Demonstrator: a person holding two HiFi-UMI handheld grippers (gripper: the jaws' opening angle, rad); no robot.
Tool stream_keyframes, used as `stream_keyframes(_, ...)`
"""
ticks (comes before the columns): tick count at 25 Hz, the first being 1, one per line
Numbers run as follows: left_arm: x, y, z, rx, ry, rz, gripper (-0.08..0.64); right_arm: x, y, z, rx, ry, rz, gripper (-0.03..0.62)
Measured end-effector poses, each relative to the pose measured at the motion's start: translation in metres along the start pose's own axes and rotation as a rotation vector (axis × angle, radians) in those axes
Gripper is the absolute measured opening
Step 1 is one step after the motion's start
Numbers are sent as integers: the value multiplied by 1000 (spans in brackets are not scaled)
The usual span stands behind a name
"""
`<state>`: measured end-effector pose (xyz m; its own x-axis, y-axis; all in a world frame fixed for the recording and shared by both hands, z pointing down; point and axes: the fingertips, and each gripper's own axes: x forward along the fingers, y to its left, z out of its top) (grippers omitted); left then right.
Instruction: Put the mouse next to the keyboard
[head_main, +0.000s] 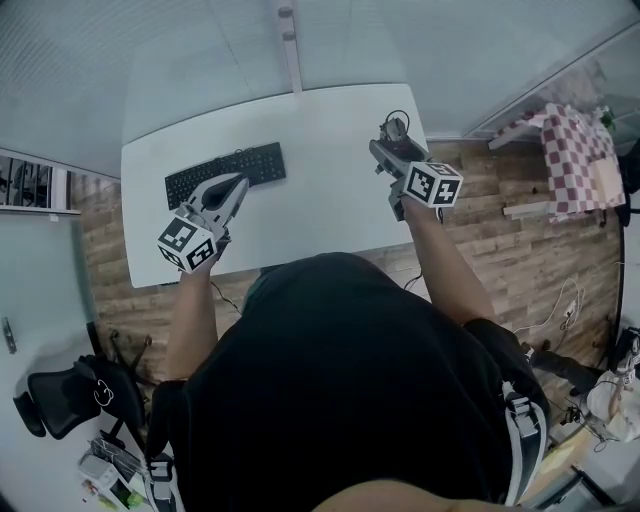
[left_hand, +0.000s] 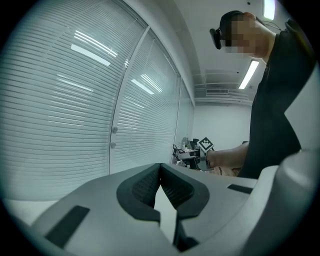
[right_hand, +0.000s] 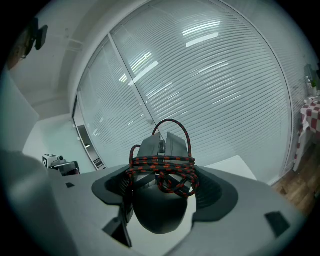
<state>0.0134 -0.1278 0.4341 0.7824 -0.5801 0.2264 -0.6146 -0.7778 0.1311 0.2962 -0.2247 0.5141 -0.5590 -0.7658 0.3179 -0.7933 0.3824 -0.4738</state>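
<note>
- Now, the right gripper (right_hand: 161, 186): its jaws are clamped on the mouse (right_hand: 159, 212), with the dark body wedged between the pads (right_hand: 206, 191).
- A red-and-black cord (right_hand: 165, 167) is coiled round the mouse in a tight bundle, one loop standing up over the buttons.
- The grip looks solid from the right gripper view: both flanks are pressed, and the mouse's nose points away from the camera toward the blinds (right_hand: 225, 75).
- Over to the left gripper (left_hand: 160, 170): its jaws are drawn together with the tips touching and nothing between them. It's a spectator for the moment.
- Up in the head view, the mouse rides at the far right end of the white table (head_main: 320, 120). It seems lifted clear of the top, though I can't tell that for certain.
- The keyboard (head_main: 225, 172) lies toward the table's left end, well apart from the mouse. The left gripper's nose sits just at its near right edge.
- Step in hand, by my reading: the carry. The mouse is picked up and the placement is not yet done.
- The next move calls for a sweep leftward over the bare tabletop. Then the mouse goes underside-down just beside the keyboard's right end, and the jaws open.
- Two things to watch: the coiled cord could slip loose or catch a jaw on release. The left gripper also sits close to the landing spot and may need to give room.
</note>
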Motion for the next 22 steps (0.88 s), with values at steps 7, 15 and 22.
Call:
stream_keyframes(7, -8, 10, -3, -3, -4, -12, 21, 10, 6, -6, -2, 11, -12, 405)
stream_keyframes(15, -48, 62, -14, -45, -8, 22, 21, 41, 22, -14, 9, 23, -47, 405)
stream_keyframes(22, -65, 92, -19, -56, -2, 19, 21, 63, 29, -15, 11, 27, -78, 405)
